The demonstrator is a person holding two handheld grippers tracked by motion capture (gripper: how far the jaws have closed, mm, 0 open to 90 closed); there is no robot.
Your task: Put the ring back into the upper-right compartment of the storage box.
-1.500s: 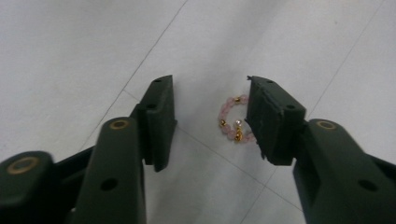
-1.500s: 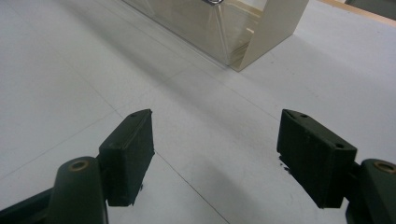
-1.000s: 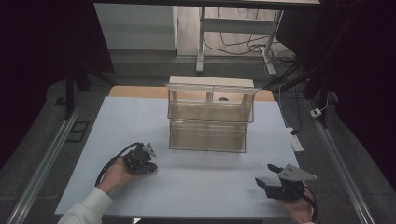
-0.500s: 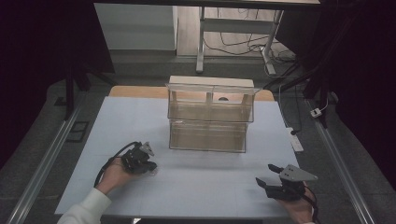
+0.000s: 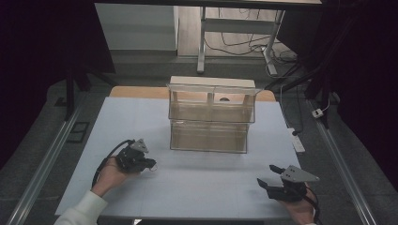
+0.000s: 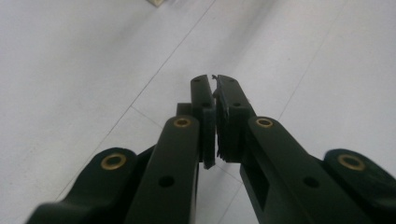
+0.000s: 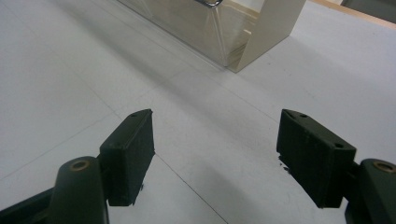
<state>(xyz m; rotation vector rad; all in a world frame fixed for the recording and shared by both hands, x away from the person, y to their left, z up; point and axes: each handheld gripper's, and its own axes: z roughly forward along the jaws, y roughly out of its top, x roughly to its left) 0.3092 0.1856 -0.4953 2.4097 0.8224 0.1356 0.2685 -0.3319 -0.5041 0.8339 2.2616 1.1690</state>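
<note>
Two grippers sit low over the worktop's near edge, and little separates this moment from the second before it. The left gripper (image 5: 149, 164), near the left front of the white worktop (image 5: 206, 187), has its jaws pressed together with nothing between them; in the left gripper view the pads (image 6: 229, 116) meet over bare sheet. Compared with the earlier high views, this hand has drifted only slightly toward the near left, its jaws closed just as before. The right gripper (image 5: 270, 176) rests by the front right corner with its jaws wide apart and empty; the right gripper view shows both pads (image 7: 133, 149) hovering above plain surface, and its place matches the earlier pictures. Beyond them, at the middle of the worktop toward its far edge, stands the clear drawer unit (image 5: 211, 119), two tiers stacked and set against a cream back panel (image 7: 275, 28); it has not shifted, and both drawers look pushed in. Neither tool touches it: the left is near its front left corner, the right well apart. My reading is that the work on the unit has not started, and the left jaws would need to open before they could take a drawer front.
</note>
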